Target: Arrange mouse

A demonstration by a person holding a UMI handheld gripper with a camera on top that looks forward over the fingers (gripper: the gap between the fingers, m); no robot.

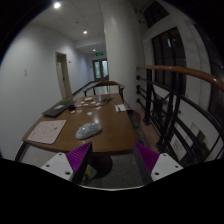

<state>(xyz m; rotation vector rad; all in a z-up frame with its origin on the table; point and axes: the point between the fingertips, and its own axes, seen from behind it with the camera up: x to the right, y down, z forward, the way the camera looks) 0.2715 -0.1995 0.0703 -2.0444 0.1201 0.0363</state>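
A grey mouse [88, 129] lies on the wooden table [112, 132], just right of a pale mouse mat [46, 131]. My gripper [113, 160] is open and empty, held off the table's near edge, with the floor showing between its purple pads [79, 156]. The mouse sits beyond the fingers, a little left of the midline.
A dark laptop or folder [57, 108] lies further back on the left of the table. Papers [121, 107] lie at the far right. Chairs [103, 87] stand at the far end. A railing [180, 100] runs along the right, and a corridor opens behind.
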